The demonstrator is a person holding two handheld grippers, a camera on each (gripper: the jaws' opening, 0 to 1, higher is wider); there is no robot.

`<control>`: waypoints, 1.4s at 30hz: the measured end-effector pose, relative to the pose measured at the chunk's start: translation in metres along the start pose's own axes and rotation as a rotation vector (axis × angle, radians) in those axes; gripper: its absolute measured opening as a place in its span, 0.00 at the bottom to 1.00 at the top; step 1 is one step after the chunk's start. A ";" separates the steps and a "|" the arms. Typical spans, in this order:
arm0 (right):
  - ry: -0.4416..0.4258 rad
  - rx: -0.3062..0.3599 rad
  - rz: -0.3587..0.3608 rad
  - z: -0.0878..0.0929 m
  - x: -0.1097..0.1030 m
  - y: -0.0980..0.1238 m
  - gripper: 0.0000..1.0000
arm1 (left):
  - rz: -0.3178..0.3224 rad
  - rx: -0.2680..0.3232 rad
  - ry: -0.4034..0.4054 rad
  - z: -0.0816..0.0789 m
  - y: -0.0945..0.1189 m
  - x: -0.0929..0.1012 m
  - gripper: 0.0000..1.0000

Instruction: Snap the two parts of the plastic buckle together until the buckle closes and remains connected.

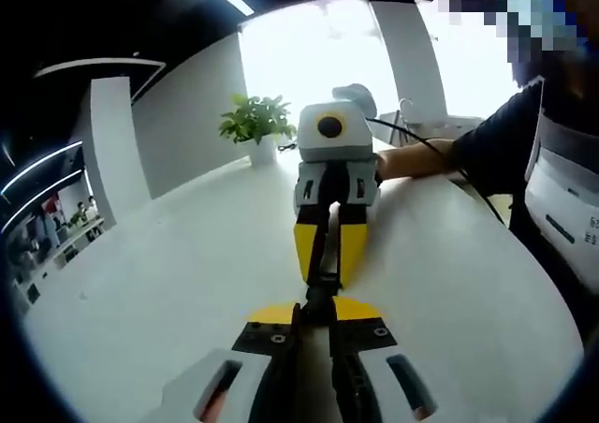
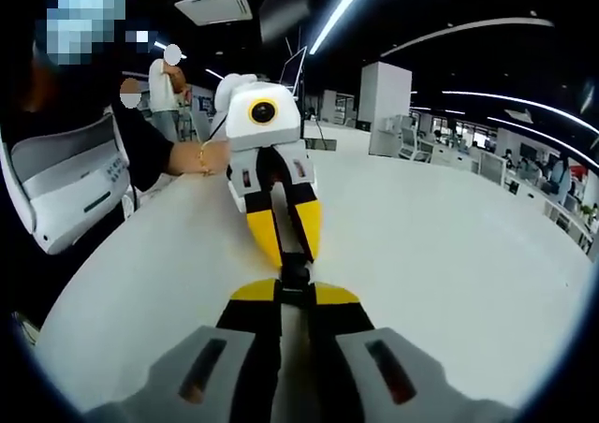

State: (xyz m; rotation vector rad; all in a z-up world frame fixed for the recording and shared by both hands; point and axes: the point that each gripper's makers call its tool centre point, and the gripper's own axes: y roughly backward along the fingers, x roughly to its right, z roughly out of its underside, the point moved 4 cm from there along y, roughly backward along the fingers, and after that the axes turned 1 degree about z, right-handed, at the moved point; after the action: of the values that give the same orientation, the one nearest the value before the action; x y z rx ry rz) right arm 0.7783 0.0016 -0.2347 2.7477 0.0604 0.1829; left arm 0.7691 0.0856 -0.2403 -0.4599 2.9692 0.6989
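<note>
The black plastic buckle [image 1: 321,290] hangs over the white table [image 1: 168,283], held from both ends by two grippers that face each other nose to nose. At the bottom of the left gripper view, my left gripper [image 1: 316,309] is shut on the buckle's near end. My right gripper [image 1: 328,275] comes in from the far side and is shut on the other end. In the right gripper view the buckle [image 2: 295,275] sits between my right gripper [image 2: 295,294] and the left gripper [image 2: 288,253]. The two parts meet, but I cannot tell whether they are latched.
A potted plant [image 1: 257,119] stands at the table's far edge. A person's forearm [image 1: 421,156] holds the opposite gripper, and their body stands along the table edge [image 2: 65,189]. Bare table top [image 2: 449,255] spreads on both sides of the grippers.
</note>
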 end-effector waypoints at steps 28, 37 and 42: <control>-0.023 0.024 -0.019 -0.002 -0.006 0.001 0.11 | -0.016 -0.006 -0.023 -0.002 0.001 0.004 0.11; -0.018 0.029 -0.019 -0.001 -0.005 -0.001 0.11 | -0.004 0.004 0.013 -0.001 0.002 0.003 0.12; -0.018 0.028 -0.019 -0.001 -0.003 -0.002 0.11 | -0.008 0.000 0.016 -0.002 0.003 0.003 0.12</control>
State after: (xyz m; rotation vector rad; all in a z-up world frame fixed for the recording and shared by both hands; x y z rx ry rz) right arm 0.7746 0.0037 -0.2345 2.7754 0.0848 0.1528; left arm 0.7654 0.0863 -0.2382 -0.4795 2.9810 0.6980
